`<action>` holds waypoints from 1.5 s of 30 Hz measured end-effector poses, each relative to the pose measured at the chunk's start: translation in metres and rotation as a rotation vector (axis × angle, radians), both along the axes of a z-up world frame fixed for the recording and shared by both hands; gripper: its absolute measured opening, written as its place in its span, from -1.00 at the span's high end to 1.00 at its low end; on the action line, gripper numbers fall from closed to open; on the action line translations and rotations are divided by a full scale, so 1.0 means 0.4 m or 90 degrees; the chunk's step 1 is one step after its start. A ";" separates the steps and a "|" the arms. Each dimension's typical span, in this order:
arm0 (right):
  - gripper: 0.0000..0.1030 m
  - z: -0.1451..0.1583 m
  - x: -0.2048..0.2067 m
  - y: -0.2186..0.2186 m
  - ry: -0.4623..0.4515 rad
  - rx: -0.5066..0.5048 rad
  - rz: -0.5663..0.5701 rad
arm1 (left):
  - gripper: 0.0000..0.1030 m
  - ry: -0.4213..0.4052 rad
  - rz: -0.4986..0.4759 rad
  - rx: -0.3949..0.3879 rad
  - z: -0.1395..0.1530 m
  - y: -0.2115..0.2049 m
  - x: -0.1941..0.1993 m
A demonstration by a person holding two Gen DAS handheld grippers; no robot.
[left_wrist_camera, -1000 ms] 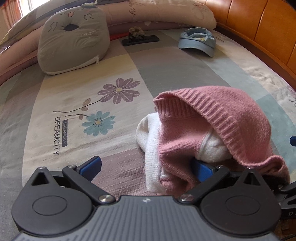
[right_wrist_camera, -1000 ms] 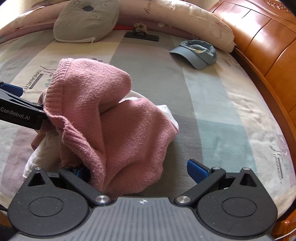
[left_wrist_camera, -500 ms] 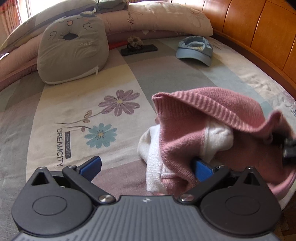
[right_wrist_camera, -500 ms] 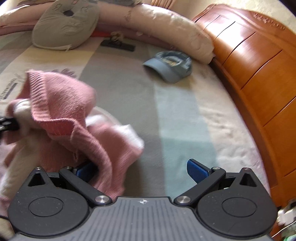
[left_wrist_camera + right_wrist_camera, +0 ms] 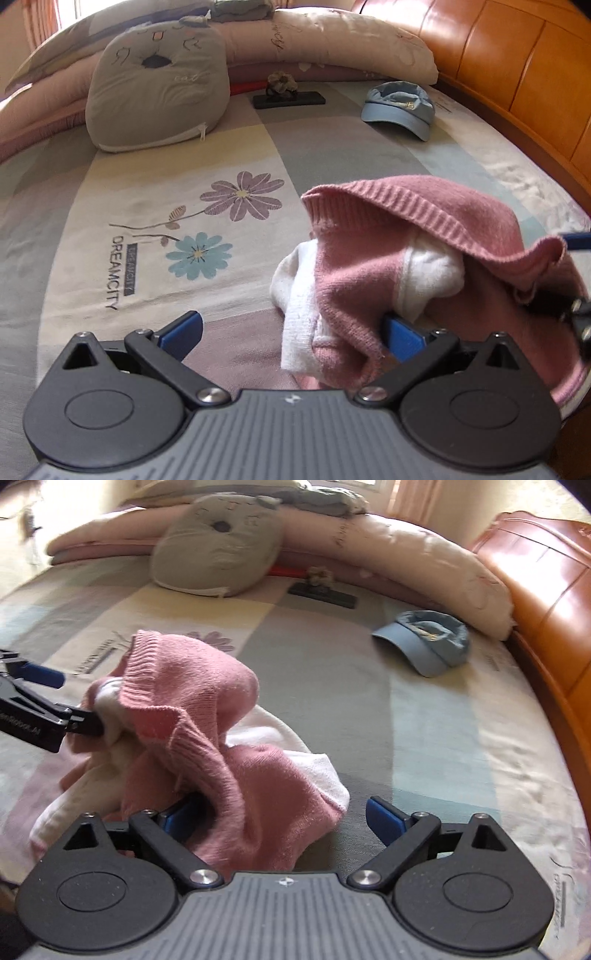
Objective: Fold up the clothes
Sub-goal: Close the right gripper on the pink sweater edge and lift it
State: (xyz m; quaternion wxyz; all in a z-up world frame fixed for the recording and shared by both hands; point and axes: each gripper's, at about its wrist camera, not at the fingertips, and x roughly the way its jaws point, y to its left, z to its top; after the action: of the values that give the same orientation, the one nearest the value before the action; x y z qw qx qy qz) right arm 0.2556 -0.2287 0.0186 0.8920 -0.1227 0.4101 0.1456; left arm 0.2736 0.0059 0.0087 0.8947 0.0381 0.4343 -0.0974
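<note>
Sweater: a pink knit sweater [image 5: 417, 236] with white parts is seen bunched in a loose heap on the bed [image 5: 92, 236], lying ahead of both sets of jaws and draped over one finger of each.
Sweater, ribbed hem: the hem is raised in an arch above the white fabric in the left wrist view; in the right wrist view the same ribbed edge [image 5: 147, 664] is seen up and to the left of the jaws.
Left gripper [image 5: 291, 332]: the jaws are spread wide; the left finger stands bare over the bedspread, while the right finger is covered by pink and white folds. Nothing is pinched between them.
Right gripper [image 5: 284, 814]: the jaws are spread wide; the left finger is buried under the pink knit and the right finger stands clear over the bedspread. No cloth is clamped between them.
Left gripper, as seen from the right wrist [image 5: 40, 716]: its dark body is seen far left of the right jaws, one finger pushed into the cloth.
Bedspread: grey, cream and mauve panels are printed with flowers [image 5: 242, 195] and the word DREAMCITY, ahead and left of the left jaws.
Cap: a blue cap [image 5: 400, 109] lies far ahead and right of the left jaws, well apart from the sweater.
Cushion: a grey cat-face cushion [image 5: 157, 94] is propped far ahead and left, against long pink pillows [image 5: 351, 40].
Headboard: an orange wooden headboard [image 5: 517, 85] curves along the right side.
</note>
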 end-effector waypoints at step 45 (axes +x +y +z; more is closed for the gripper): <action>0.74 -0.029 0.677 -0.054 0.027 -0.116 0.069 | -0.98 -0.090 0.019 0.047 0.091 -0.126 -0.072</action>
State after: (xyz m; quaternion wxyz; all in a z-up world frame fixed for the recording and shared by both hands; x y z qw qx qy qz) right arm 0.5265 -0.2504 0.0068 0.8590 -0.2219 0.4333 0.1583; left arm 0.2448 -0.0445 0.0451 0.9224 0.0711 0.3739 -0.0655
